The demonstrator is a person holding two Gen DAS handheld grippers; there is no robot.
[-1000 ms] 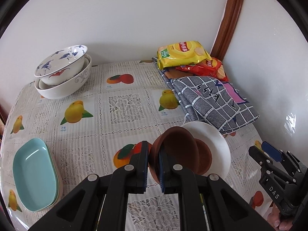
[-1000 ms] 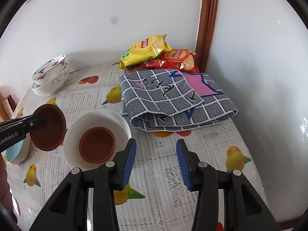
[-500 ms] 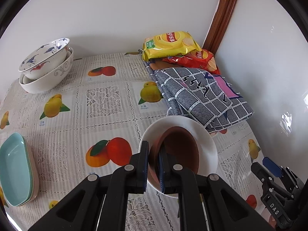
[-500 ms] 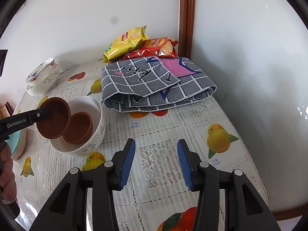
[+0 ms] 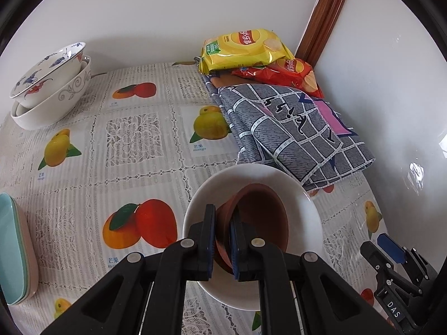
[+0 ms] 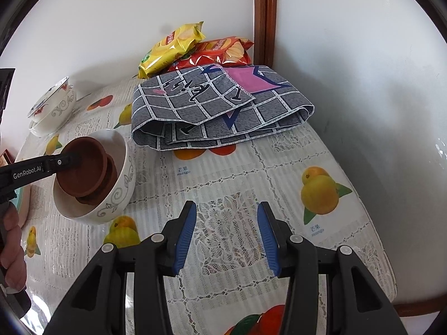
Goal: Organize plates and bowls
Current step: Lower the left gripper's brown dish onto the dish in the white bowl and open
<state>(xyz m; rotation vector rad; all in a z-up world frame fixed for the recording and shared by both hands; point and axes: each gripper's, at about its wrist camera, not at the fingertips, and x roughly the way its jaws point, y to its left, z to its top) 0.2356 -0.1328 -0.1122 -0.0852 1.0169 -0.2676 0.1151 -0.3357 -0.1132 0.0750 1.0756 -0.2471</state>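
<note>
My left gripper (image 5: 222,212) is shut on the rim of a brown bowl (image 5: 259,215). It holds the bowl tilted inside a white bowl (image 5: 307,203) on the fruit-print tablecloth. In the right wrist view the held brown bowl (image 6: 83,167) rests over a second brown bowl (image 6: 111,177) that lies in the white bowl (image 6: 123,189); the left gripper (image 6: 67,162) reaches in from the left. My right gripper (image 6: 226,206) hovers open over bare tablecloth to the right of the white bowl, with nothing between its fingers. It also shows at the lower right of the left wrist view as the right gripper (image 5: 391,254).
Two patterned bowls (image 5: 50,89) sit stacked at the far left. Teal oval plates (image 5: 11,248) lie at the left edge. A folded grey checked cloth (image 5: 293,128) and two chip bags (image 5: 243,50) fill the far right corner by the walls. The table edge (image 6: 391,287) runs close on the right.
The left gripper carried the brown bowl to the right and down into the white bowl, over the other brown bowl. The right gripper drifted right, away from the white bowl, and lower.
</note>
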